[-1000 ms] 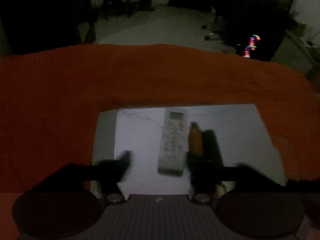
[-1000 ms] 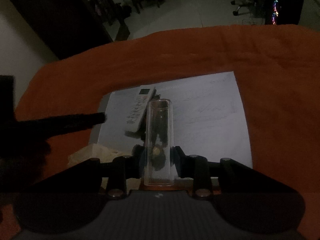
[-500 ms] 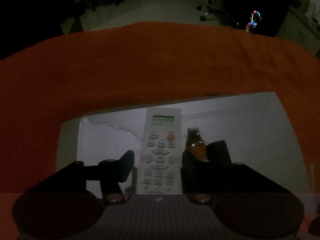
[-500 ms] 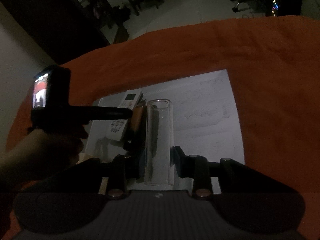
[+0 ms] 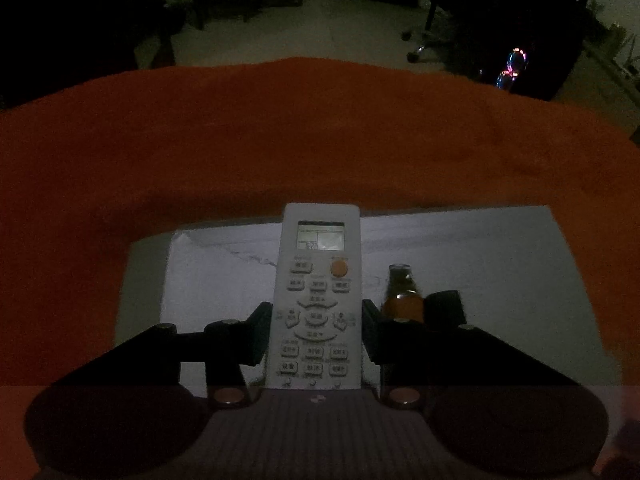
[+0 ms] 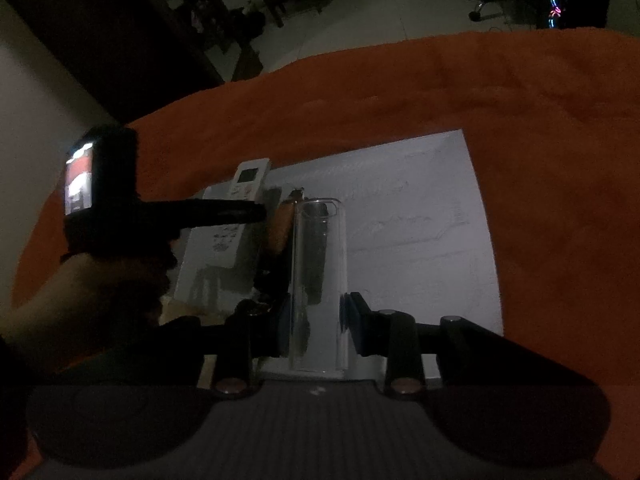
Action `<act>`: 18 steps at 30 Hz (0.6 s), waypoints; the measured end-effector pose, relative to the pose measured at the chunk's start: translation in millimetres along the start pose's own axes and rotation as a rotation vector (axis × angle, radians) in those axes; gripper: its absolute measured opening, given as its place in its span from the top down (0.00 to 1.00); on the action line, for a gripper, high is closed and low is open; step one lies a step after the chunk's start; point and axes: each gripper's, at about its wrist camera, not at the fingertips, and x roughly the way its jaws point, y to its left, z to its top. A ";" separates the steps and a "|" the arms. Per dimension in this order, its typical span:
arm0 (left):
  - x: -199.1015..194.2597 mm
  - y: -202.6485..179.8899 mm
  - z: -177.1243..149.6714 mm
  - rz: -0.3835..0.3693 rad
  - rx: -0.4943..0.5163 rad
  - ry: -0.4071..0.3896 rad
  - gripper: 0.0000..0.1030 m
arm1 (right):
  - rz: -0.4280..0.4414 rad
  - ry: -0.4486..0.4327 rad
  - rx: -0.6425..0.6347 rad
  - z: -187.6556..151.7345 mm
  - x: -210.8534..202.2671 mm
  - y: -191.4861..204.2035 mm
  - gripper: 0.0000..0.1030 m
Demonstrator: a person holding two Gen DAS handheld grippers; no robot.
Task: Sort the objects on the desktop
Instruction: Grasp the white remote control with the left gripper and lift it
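A white remote control [image 5: 318,280] lies lengthwise on a white sheet of paper [image 5: 480,272]. My left gripper [image 5: 318,312] straddles its lower half. The jaws are closing, and both pads touch the remote's sides. An amber bottle [image 5: 402,296] lies just right of it, behind the right finger. In the right wrist view, my right gripper [image 6: 316,320] is shut on a clear upright cylinder [image 6: 318,280] over the paper [image 6: 420,220]. The left gripper's black finger [image 6: 224,212] and a person's hand [image 6: 100,292] sit to its left, above the remote [image 6: 248,176] and the bottle [image 6: 280,224].
An orange cloth [image 5: 280,140] covers the table around the paper. A black object [image 5: 444,304] lies beside the bottle. Something crumpled and tan [image 6: 176,308] shows at the paper's near left corner. Beyond the table are a dim floor, chairs and a lit computer case [image 5: 512,68].
My left gripper came down and forward over the remote, and its jaws narrowed from wide apart to touching the remote's sides. The right gripper kept hold of the cylinder and barely moved.
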 end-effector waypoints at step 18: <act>-175.9 25.6 -62.0 -0.053 -0.011 -0.078 0.61 | 0.040 -0.066 -0.072 -43.3 -78.1 75.7 0.68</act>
